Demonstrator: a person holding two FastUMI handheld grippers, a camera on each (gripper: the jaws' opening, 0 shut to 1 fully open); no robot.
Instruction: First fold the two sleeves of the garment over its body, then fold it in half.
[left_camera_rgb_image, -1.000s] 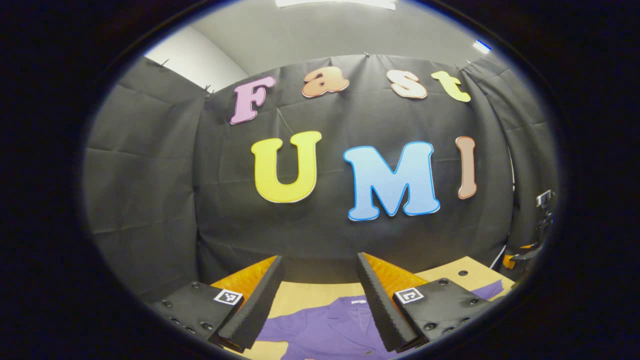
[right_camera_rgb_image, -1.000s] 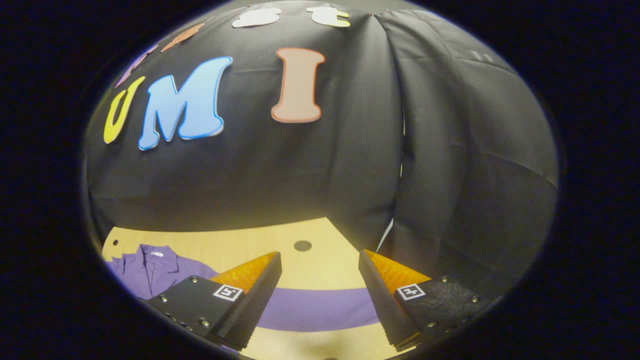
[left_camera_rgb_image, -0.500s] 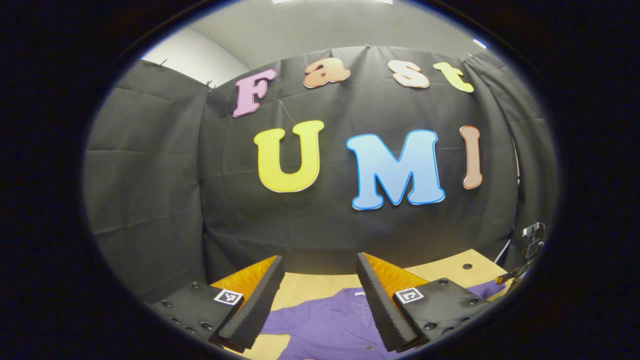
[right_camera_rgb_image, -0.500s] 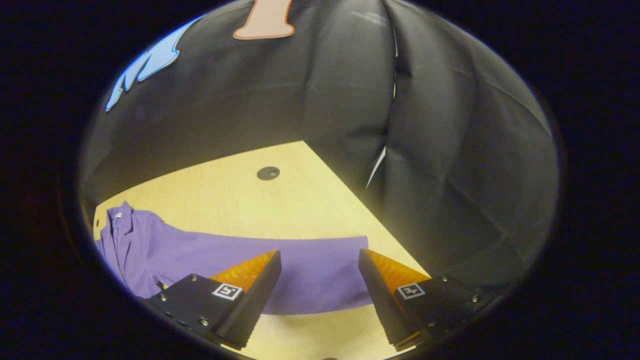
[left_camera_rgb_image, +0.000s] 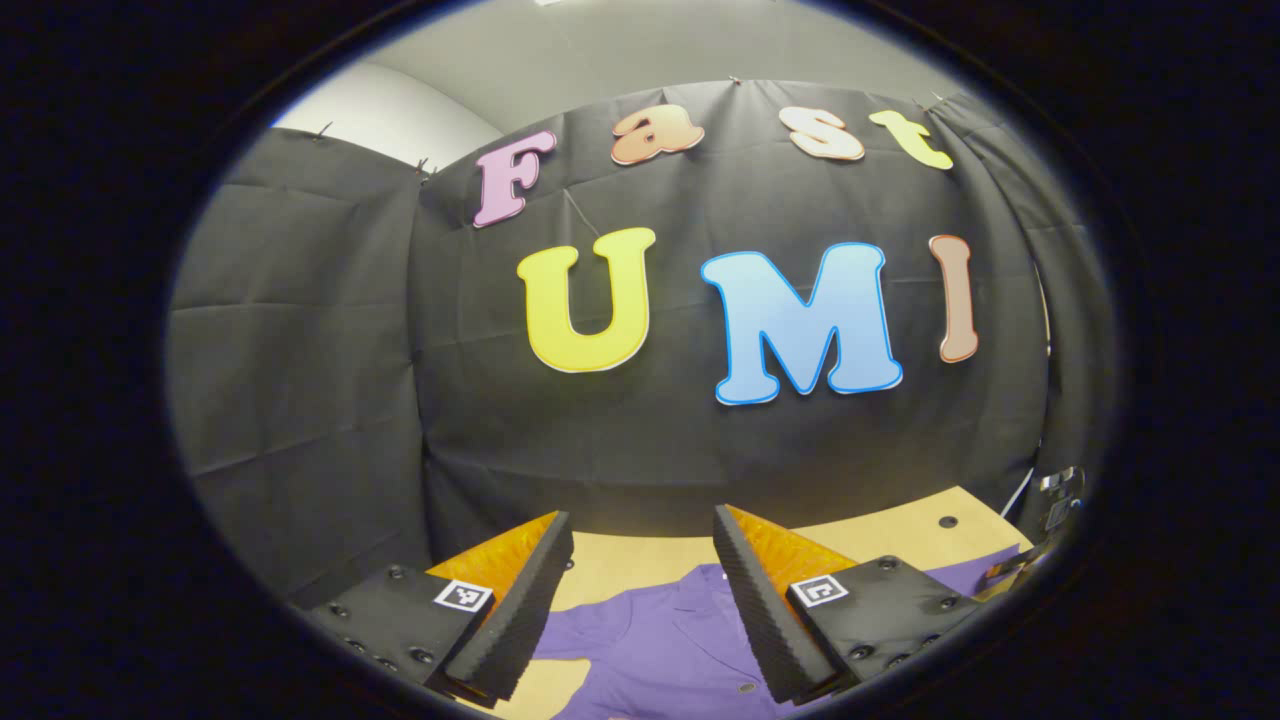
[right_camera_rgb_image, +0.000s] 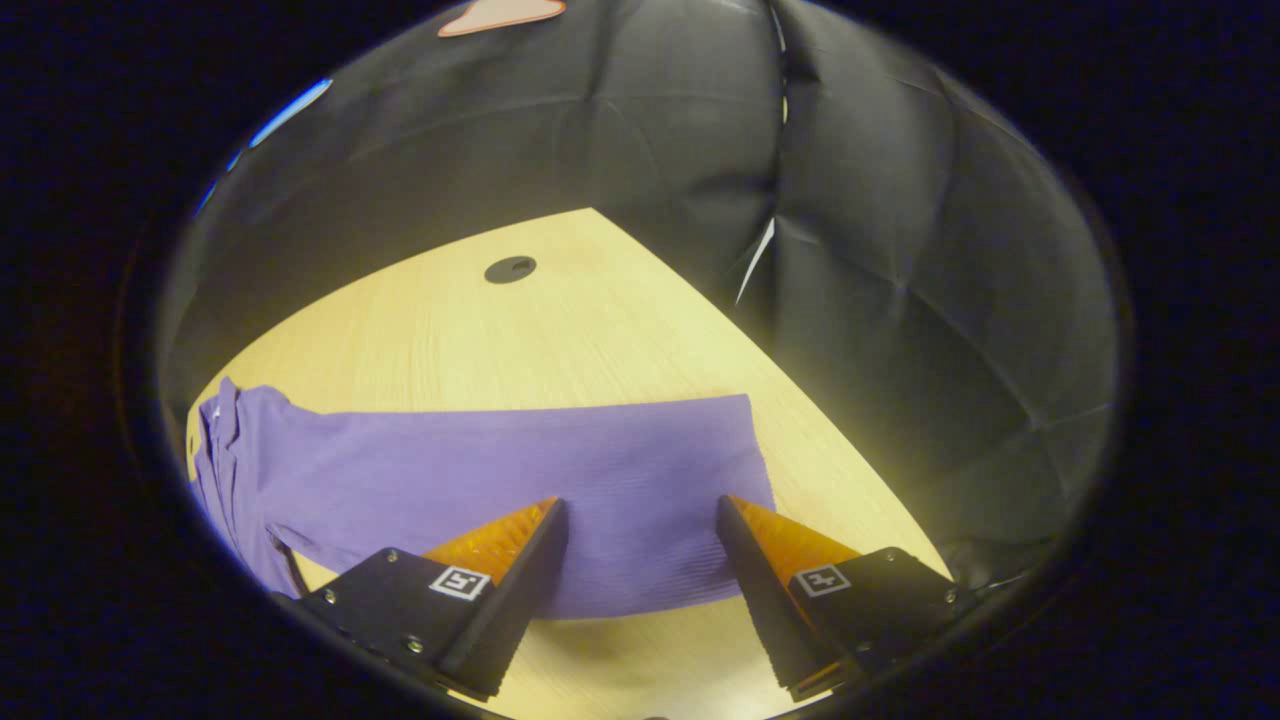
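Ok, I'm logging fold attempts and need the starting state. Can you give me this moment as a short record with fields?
garment: purple shirt, lying flat on the wooden table
sleeve: stretched out flat to the side, not yet folded
collar: facing up
left gripper: open, above the collar area
right gripper: open, over the sleeve end, nothing between its fingers
folds done: none

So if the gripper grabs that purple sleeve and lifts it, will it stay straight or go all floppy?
Probably floppy: the purple sleeve lies flat and thin on the wooden table, like soft cloth. It likely weighs little, so the open right gripper above it should lift it easily. The rest of the shirt may drag along.
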